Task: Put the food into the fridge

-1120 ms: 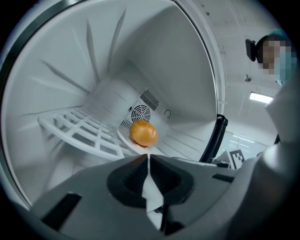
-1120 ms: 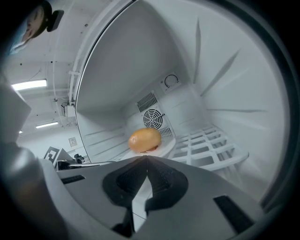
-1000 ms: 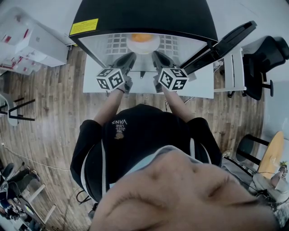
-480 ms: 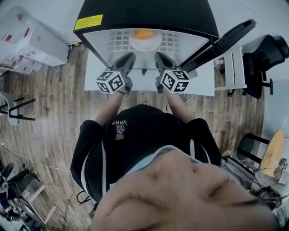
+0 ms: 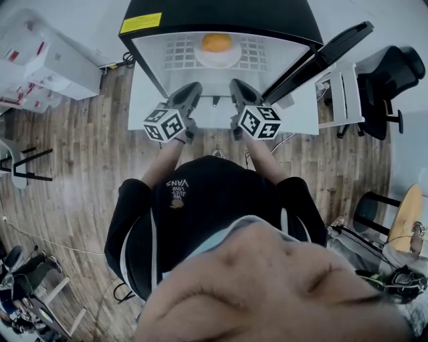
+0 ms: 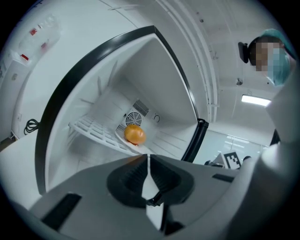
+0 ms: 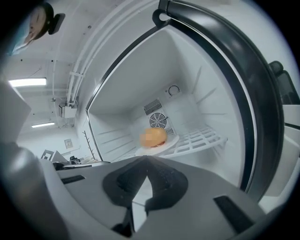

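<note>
An orange, round piece of food (image 5: 217,42) lies on a white plate (image 5: 221,57) on the wire shelf inside the open black mini fridge (image 5: 221,13). Its door (image 5: 319,60) swings out to the right. My left gripper (image 5: 194,90) and right gripper (image 5: 235,87) hover side by side in front of the opening, outside it, both shut and empty. In the left gripper view the food (image 6: 135,134) sits beyond my shut left gripper (image 6: 148,158). In the right gripper view the food (image 7: 153,137) and plate (image 7: 164,145) lie past my shut right gripper (image 7: 146,161).
The fridge stands on a white table (image 5: 301,123) over a wooden floor. A black office chair (image 5: 391,87) is at the right, white boxes (image 5: 47,67) at the left. The wire shelf (image 7: 199,139) spans the fridge interior.
Both grippers have drawn back from the fridge opening toward me; the gap to the plate has grown. The food and plate stay on the shelf.
</note>
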Available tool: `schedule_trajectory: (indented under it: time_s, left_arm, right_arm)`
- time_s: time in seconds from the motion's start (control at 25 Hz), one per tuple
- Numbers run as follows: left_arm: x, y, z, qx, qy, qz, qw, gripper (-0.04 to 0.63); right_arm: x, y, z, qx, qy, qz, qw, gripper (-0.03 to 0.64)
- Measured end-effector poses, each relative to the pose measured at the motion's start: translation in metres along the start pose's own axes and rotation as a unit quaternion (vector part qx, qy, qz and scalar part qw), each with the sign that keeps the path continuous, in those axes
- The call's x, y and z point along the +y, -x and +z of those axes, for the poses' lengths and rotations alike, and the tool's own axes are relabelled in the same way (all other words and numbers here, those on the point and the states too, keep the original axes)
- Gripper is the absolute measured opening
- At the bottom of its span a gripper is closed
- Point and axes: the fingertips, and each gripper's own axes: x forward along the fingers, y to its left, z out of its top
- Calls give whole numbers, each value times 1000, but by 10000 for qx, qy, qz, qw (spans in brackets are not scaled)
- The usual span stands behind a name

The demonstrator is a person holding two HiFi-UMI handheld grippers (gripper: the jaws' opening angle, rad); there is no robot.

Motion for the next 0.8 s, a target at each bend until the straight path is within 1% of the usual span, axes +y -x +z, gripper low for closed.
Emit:
schedule_trajectory:
  time_s: [0.36, 0.8]
  left_arm:
    - [-8, 32, 0, -34, -48, -99, 9999, 28]
    - [-18, 67, -13, 173, -94, -255, 9995, 28]
  right_arm:
    - [20, 23, -9, -108, 21, -134, 9998, 12]
    - [47, 47, -28, -128, -21, -326, 9994, 12]
